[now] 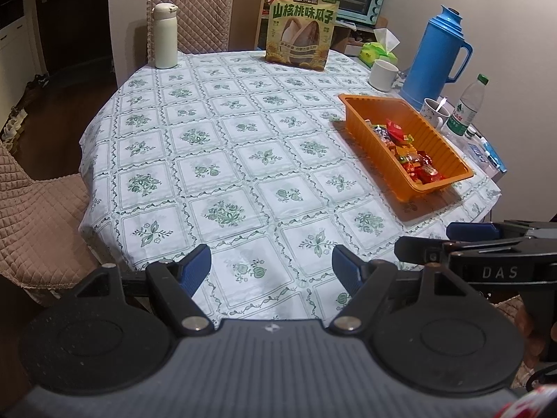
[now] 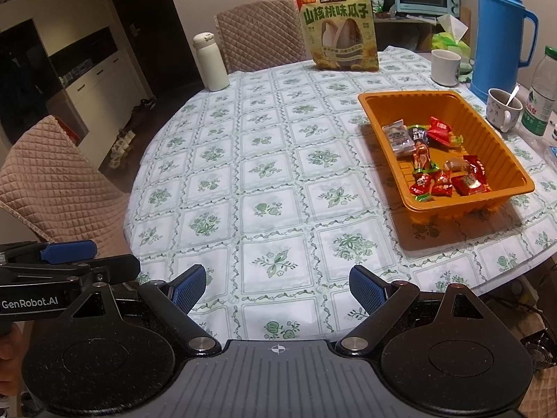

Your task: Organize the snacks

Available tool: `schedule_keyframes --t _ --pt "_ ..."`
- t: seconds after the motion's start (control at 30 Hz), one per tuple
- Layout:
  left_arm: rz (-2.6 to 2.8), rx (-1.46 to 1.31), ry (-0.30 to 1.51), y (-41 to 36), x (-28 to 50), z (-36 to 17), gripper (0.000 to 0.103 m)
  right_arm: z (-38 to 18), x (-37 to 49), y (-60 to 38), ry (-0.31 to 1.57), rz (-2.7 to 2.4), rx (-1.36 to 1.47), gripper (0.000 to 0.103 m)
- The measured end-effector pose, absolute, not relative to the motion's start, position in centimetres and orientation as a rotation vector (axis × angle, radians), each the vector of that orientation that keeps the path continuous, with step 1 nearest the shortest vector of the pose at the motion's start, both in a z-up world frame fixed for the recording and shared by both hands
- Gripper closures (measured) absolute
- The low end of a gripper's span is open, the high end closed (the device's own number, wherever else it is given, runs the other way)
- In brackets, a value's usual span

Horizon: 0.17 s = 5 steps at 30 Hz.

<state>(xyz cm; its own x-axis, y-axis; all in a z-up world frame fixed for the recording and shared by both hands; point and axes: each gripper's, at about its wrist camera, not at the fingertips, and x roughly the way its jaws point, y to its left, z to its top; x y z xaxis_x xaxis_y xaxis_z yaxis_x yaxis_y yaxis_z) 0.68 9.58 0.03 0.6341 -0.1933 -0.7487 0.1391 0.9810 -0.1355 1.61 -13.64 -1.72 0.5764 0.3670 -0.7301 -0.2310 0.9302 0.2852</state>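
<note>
We hold the left gripper [image 1: 271, 266] and the right gripper [image 2: 276, 287] side by side over the near edge of the table [image 1: 216, 160] with its green-patterned cloth, both with jaws spread wide and nothing between the blue pads. The wrapped snacks [image 2: 438, 170] lie in the orange tray [image 2: 515, 188] to our right. A bag of sunflower seeds [image 2: 339, 29] stands upright at the far edge, well apart from the tray.

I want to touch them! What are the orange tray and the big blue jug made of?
Tray: probably thin moulded plastic, a bit shiny, with ribbed walls. Jug: looks like hard, smooth plastic, with a moulded handle and a soft sheen.
</note>
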Motion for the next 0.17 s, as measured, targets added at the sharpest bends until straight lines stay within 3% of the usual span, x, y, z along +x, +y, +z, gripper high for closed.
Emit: schedule_keyframes --t 0.17 --pt "-0.197 -0.066 0.868 9.69 0.79 -0.11 0.025 -1.67 1.47 -13.49 0.89 0.341 0.166 0.014"
